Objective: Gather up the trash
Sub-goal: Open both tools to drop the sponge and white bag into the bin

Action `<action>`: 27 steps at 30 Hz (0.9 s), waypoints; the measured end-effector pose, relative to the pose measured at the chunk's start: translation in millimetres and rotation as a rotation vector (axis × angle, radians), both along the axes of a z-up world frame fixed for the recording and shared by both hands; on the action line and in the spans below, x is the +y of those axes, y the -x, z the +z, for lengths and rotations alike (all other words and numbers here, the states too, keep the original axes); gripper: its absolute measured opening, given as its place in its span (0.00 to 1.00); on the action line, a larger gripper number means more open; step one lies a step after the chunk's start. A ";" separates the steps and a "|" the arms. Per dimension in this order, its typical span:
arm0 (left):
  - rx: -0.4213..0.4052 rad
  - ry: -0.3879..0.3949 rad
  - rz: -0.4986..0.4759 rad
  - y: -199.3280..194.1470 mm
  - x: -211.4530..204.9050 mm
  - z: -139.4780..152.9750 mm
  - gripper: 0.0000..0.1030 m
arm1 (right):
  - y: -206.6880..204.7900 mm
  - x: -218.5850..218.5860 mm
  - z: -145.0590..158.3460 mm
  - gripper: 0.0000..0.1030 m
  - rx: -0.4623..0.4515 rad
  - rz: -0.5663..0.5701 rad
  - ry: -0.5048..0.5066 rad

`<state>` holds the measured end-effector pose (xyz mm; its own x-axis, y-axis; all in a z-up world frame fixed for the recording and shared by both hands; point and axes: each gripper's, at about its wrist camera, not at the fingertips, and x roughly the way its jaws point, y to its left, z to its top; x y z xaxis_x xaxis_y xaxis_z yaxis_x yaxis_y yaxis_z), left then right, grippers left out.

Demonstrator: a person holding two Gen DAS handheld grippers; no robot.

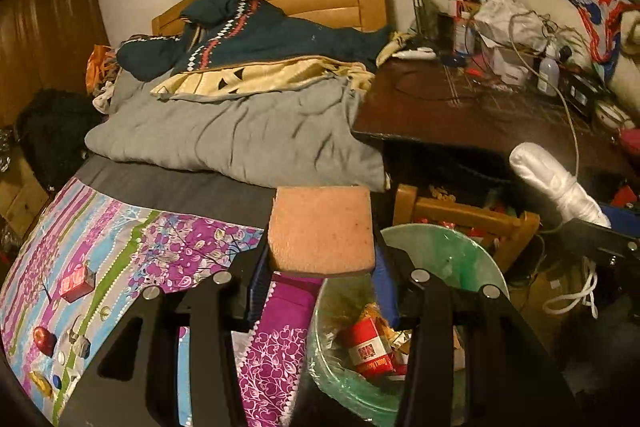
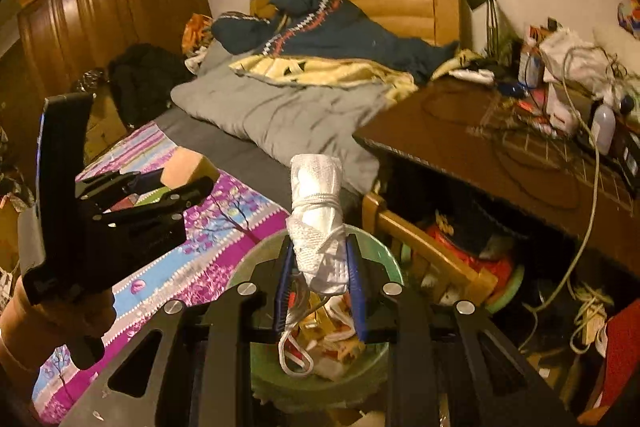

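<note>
the left gripper [image 1: 322, 263] was clenched on a pink sponge [image 1: 321, 230] at frame centre, beside the bin's rim; released there, it might have dropped onto the floral sheet [image 1: 120, 247]. the right gripper [image 2: 320, 283] clasped a white wrapped bundle [image 2: 318, 223] above the green-lined bin [image 2: 384, 259], which held a red packet [image 1: 366, 347] and wrappers.
</note>
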<state>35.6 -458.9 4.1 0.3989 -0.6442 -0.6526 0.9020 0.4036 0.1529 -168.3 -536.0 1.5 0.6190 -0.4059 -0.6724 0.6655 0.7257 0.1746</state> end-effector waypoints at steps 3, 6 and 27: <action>0.005 -0.015 -0.004 1.6 -1.8 -4.4 0.41 | 2.6 -2.2 -8.4 0.26 0.010 -0.006 -0.020; 0.006 -0.025 -0.007 3.6 -3.2 -8.1 0.41 | 4.1 -1.4 -13.0 0.26 0.013 -0.010 -0.034; 0.029 -0.064 -0.023 7.8 -14.7 -22.1 0.41 | 1.2 -9.7 -21.6 0.26 0.008 -0.012 -0.078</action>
<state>27.8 -473.6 -18.0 0.3645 -0.6098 -0.7038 0.9154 0.3731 0.1509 -169.5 -545.7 -20.1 0.6085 -0.3598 -0.7073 0.6759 0.7021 0.2243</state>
